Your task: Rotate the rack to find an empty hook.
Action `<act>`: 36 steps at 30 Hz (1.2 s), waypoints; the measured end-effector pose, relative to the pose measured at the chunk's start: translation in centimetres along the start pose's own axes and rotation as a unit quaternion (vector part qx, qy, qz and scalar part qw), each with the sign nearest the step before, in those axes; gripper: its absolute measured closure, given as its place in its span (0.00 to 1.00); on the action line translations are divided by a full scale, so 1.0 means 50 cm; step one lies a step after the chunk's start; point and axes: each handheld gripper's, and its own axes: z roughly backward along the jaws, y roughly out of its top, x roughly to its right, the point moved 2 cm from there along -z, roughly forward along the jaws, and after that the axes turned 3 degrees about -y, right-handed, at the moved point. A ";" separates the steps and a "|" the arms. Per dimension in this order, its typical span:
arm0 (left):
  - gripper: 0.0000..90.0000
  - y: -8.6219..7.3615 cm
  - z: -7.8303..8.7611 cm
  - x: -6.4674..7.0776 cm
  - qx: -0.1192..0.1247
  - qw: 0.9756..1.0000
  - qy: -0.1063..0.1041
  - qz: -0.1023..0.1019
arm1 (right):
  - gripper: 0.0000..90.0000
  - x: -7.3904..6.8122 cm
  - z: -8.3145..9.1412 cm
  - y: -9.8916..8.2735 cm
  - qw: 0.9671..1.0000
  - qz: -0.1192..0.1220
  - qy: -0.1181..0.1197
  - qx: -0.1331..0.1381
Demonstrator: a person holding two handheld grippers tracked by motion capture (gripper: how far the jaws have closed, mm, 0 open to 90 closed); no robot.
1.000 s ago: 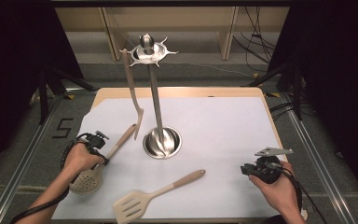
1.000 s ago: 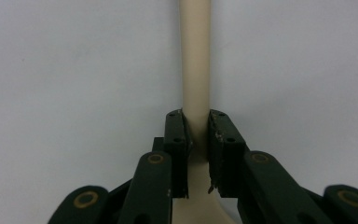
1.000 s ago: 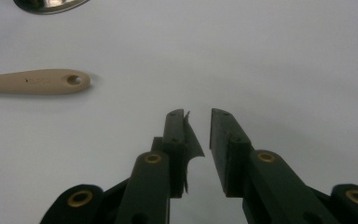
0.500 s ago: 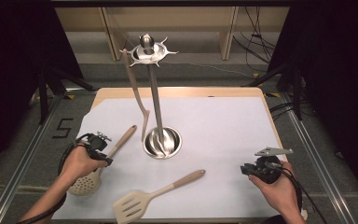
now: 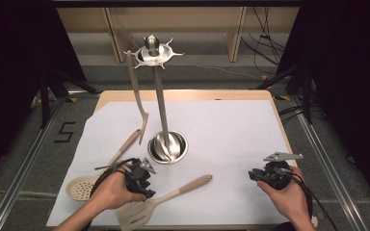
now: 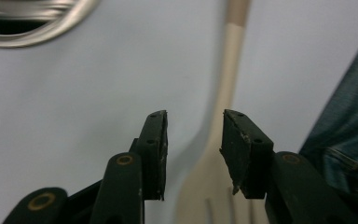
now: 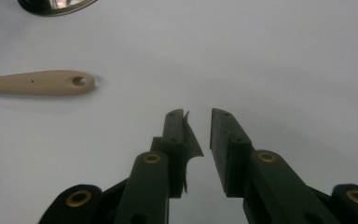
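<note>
Left gripper [image 6: 193,140], jaws just opened and empty, hovers over slotted spatula [image 5: 159,202] lying front-left of stand base [image 5: 167,147]; right gripper [image 7: 198,140] idle, narrowly apart, empty; best clamp handle mid-length, squarely.

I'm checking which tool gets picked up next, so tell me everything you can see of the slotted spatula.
The slotted spatula is cream, plastic-looking, with a tan handle whose end has a hanging hole. It lies flat on the white sheet, blade near the front edge, handle pointing toward the right. The left claw hovers over its neck, jaws apart, not gripping it.
</note>
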 end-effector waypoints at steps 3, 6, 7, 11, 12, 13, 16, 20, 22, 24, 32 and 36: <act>0.67 0.010 -0.025 0.014 -0.013 1.000 -0.011 -0.005 | 0.84 0.001 -0.001 -0.001 1.000 -0.001 0.002 0.000; 0.68 0.021 -0.043 0.014 -0.042 0.998 -0.010 -0.040 | 0.84 0.001 -0.002 -0.001 1.000 0.000 0.003 -0.002; 0.69 0.023 -0.050 0.016 -0.045 0.998 -0.010 -0.041 | 0.84 0.000 -0.002 -0.001 1.000 -0.002 0.004 -0.004; 0.71 0.028 -0.072 0.021 -0.060 0.997 -0.012 -0.051 | 0.84 0.007 -0.005 -0.002 1.000 0.011 0.004 0.008; 0.71 0.029 -0.075 0.020 -0.060 0.997 -0.011 -0.053 | 0.84 0.006 -0.003 -0.001 1.000 0.006 0.003 0.005; 0.72 0.029 -0.080 0.021 -0.063 0.997 -0.009 -0.053 | 0.84 0.007 -0.004 -0.001 1.000 0.010 0.004 0.007; 0.72 0.029 -0.085 0.021 -0.073 0.996 -0.007 -0.059 | 0.84 0.003 -0.002 -0.001 1.000 -0.001 0.005 0.000; 0.73 0.030 -0.086 0.021 -0.082 0.994 -0.003 -0.065 | 0.84 0.003 -0.003 -0.001 1.000 -0.003 0.005 0.000; 0.77 0.030 -0.086 0.021 -0.086 0.994 0.002 -0.063 | 0.84 0.002 -0.003 -0.001 1.000 -0.001 0.006 -0.004; 0.79 0.031 -0.087 0.023 -0.087 0.994 0.011 -0.060 | 0.84 0.002 -0.002 -0.001 1.000 0.000 0.004 -0.006; 0.86 0.031 -0.086 0.030 -0.092 0.994 0.022 -0.054 | 0.84 0.003 -0.002 -0.002 1.000 -0.002 0.005 0.003; 0.86 0.021 -0.080 0.019 -0.066 0.997 -0.002 -0.040 | 0.84 0.003 -0.003 -0.001 1.000 -0.003 0.005 0.001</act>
